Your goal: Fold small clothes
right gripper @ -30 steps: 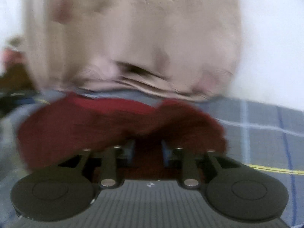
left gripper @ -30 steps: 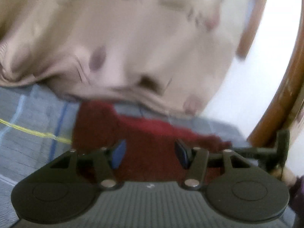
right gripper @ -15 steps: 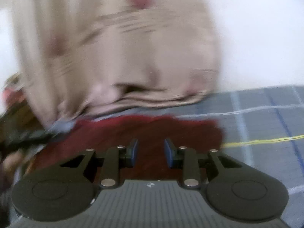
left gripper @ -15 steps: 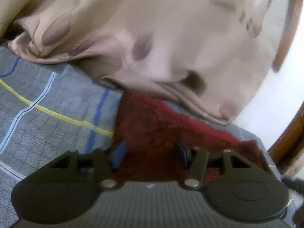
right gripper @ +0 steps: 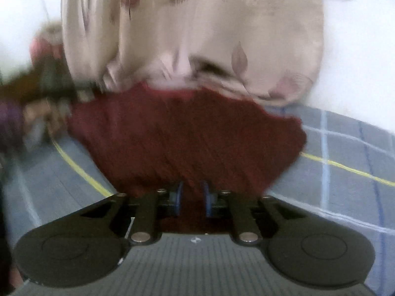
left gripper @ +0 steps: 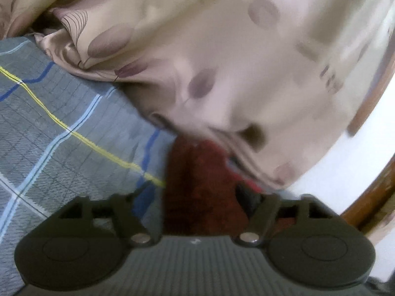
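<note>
A dark red knit garment (left gripper: 197, 185) lies on the grey checked sheet (left gripper: 61, 135), its far edge against a beige flowered pillow. My left gripper (left gripper: 195, 197) straddles one end of it. Its jaws are opening wide, with the cloth between them and the pads clear of it. In the right wrist view the red garment (right gripper: 187, 135) fans out from my right gripper (right gripper: 192, 197). Those jaws are narrow and closing, the cloth's near edge lies over the blue pads (right gripper: 179, 197) and fills the gap between them.
The beige flowered pillow (left gripper: 222, 61) (right gripper: 197, 37) lies just behind the garment. A wooden bed frame (left gripper: 370, 197) and a white wall (left gripper: 345, 160) stand to the right. A blurred hand (right gripper: 37, 113) shows at the left of the right wrist view. Sheet (right gripper: 345, 172) extends to the right.
The left jaws have spread much wider around the red cloth, and that view has swung so more sheet shows. The right jaws have narrowed, and the cloth now covers their tips.
</note>
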Demonstrator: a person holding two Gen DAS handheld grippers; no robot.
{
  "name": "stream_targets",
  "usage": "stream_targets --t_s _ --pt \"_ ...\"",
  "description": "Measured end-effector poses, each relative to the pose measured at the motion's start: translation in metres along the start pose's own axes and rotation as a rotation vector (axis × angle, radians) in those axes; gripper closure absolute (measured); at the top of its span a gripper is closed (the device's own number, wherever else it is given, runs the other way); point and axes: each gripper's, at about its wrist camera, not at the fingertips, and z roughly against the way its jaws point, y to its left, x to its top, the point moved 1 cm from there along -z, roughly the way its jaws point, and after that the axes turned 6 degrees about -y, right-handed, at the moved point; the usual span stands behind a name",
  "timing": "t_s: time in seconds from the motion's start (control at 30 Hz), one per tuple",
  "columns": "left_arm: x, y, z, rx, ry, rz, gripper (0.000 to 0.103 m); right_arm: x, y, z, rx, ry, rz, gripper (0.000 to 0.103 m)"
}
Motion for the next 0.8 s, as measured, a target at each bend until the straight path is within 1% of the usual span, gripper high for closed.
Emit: stream_targets --t_s 0.03,0.07,0.1,0.13,0.17,0.23,0.3,0.37,0.4,0.47,0.53,0.6,0.63,0.67,0.7,0.73,0.77,0.8 --pt "0.005 0.000 0.001 -0.019 0.007 0.008 0.023 0.006 0.001 0.005 0.028 -0.029 -0.034 0.067" --pt "0.009 0.002 0.000 -0.038 0.031 0.005 0.021 0.009 0.004 0.002 0.036 -0.049 -0.053 0.057" --pt "0.013 0.005 -0.003 -0.054 0.074 0.001 0.019 0.012 0.006 0.003 0.042 -0.076 -0.076 0.053" --pt "0.016 0.011 -0.010 -0.079 0.148 0.009 0.017 0.015 0.007 0.002 0.054 -0.094 -0.100 0.046" --pt "0.017 0.015 -0.018 -0.089 0.209 0.024 0.017 0.017 0.007 0.000 0.069 -0.110 -0.132 0.043" --pt "0.016 0.025 -0.031 -0.130 0.305 0.073 0.017 0.018 0.007 -0.009 0.081 -0.125 -0.188 0.041" --pt "0.015 0.030 -0.045 -0.178 0.387 0.098 0.017 0.013 0.006 -0.017 0.090 -0.124 -0.226 0.041" --pt "0.011 0.028 -0.060 -0.264 0.472 0.091 0.017 0.007 0.008 -0.027 0.078 -0.113 -0.253 0.041" --pt "0.008 0.024 -0.069 -0.288 0.508 0.055 0.017 0.004 0.009 -0.028 0.076 -0.105 -0.261 0.041" --pt "0.008 0.018 -0.083 -0.322 0.526 -0.002 0.017 0.000 0.011 -0.034 0.074 -0.087 -0.274 0.039" --pt "0.010 0.015 -0.101 -0.340 0.510 -0.007 0.018 -0.004 0.013 -0.037 0.071 -0.078 -0.288 0.037" --pt "0.009 0.010 -0.117 -0.330 0.491 -0.030 0.025 -0.003 0.016 -0.038 0.074 -0.079 -0.301 0.035" --pt "0.007 0.006 -0.122 -0.320 0.486 -0.045 0.033 -0.002 0.017 -0.038 0.075 -0.085 -0.304 0.031" --pt "0.005 0.001 -0.126 -0.308 0.487 -0.062 0.037 0.000 0.020 -0.037 0.076 -0.098 -0.309 0.025" --pt "0.002 -0.003 -0.126 -0.297 0.487 -0.079 0.045 0.001 0.021 -0.036 0.077 -0.112 -0.315 0.023" --pt "0.001 -0.005 -0.124 -0.282 0.484 -0.096 0.050 0.003 0.023 -0.035 0.081 -0.126 -0.320 0.021" --pt "0.000 -0.008 -0.122 -0.272 0.479 -0.096 0.054 0.003 0.025 -0.034 0.085 -0.135 -0.324 0.021" --pt "-0.002 -0.012 -0.117 -0.260 0.464 -0.091 0.056 0.004 0.026 -0.033 0.089 -0.143 -0.327 0.021"
